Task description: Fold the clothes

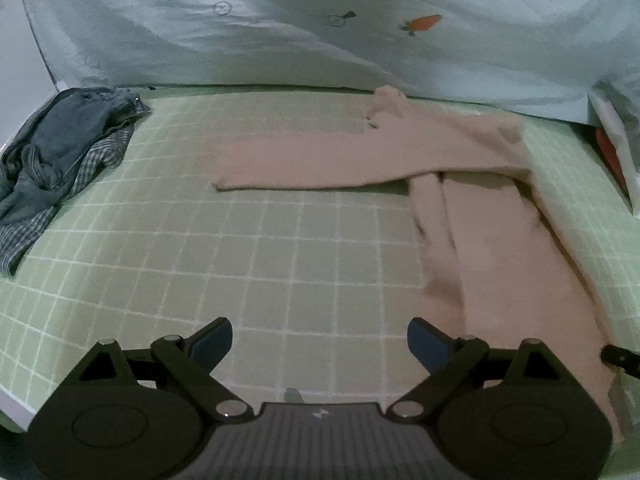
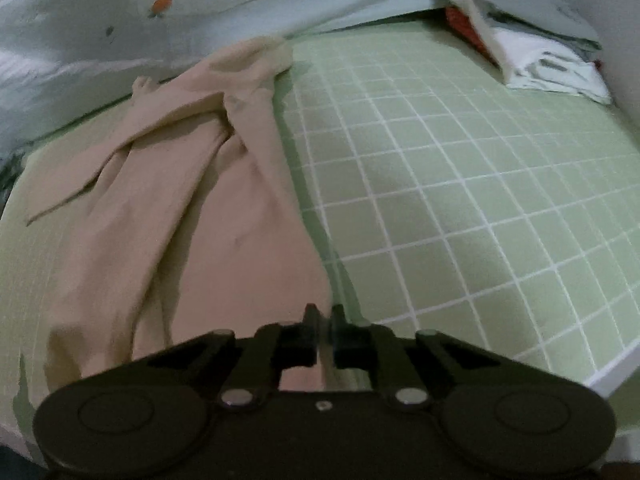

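Right jaws pinch the hem of the beige garment; left jaws spread above bare sheet.

Right gripper (image 2: 325, 322): fingers pressed together on the near edge of the beige garment (image 2: 208, 208), fabric caught between them. Left gripper (image 1: 320, 342): blue pads (image 1: 212, 342) wide apart, nothing between, over the green checked sheet (image 1: 280, 248) just left of the garment's lower end. The garment lies flat on the sheet, one long section stretched leftward from its body, its far end touching the pale blue carrot-print quilt (image 1: 320, 24). Left of the garment, well apart: a crumpled heap of denim and checked clothes (image 1: 68, 152). Right of it: white pillow (image 2: 556, 68) at the sheet's far corner.
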Action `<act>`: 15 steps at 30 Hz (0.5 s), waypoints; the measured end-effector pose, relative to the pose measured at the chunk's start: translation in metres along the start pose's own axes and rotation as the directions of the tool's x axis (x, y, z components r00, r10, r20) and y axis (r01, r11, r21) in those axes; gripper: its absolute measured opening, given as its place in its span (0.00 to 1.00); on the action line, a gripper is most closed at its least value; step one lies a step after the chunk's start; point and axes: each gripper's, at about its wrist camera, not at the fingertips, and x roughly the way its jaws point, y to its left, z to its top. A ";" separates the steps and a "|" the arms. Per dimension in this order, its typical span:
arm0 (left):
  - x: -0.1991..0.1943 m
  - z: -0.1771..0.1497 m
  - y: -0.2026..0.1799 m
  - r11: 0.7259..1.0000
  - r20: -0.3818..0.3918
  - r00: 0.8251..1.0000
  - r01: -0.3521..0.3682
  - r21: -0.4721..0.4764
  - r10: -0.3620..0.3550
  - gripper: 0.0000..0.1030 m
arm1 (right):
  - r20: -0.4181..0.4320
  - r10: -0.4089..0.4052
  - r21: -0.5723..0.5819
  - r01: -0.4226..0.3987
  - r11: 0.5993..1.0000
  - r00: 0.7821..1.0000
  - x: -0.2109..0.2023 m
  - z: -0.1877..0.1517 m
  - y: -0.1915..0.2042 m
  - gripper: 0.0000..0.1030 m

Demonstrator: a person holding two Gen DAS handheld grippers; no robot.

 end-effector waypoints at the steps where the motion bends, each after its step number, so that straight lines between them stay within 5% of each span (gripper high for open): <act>1: 0.001 0.001 0.004 1.000 0.002 1.000 0.006 0.002 -0.006 0.91 | 0.015 -0.014 -0.007 0.014 1.000 1.000 -0.004 0.000 0.006 0.06; 8: 0.009 0.003 0.030 0.999 -0.013 0.999 0.046 0.027 -0.045 0.91 | 0.124 -0.021 -0.162 0.041 0.986 0.992 -0.039 -0.006 0.070 0.05; 10: 0.011 0.001 0.036 0.998 -0.022 0.998 0.051 0.034 -0.051 0.91 | 0.118 0.008 -0.214 0.018 0.977 0.993 -0.039 -0.011 0.089 0.05; 15: 0.014 -0.004 0.054 0.998 -0.039 0.998 0.043 0.041 -0.041 0.91 | 0.038 0.034 -0.127 -0.029 0.992 0.999 -0.024 -0.010 0.089 0.08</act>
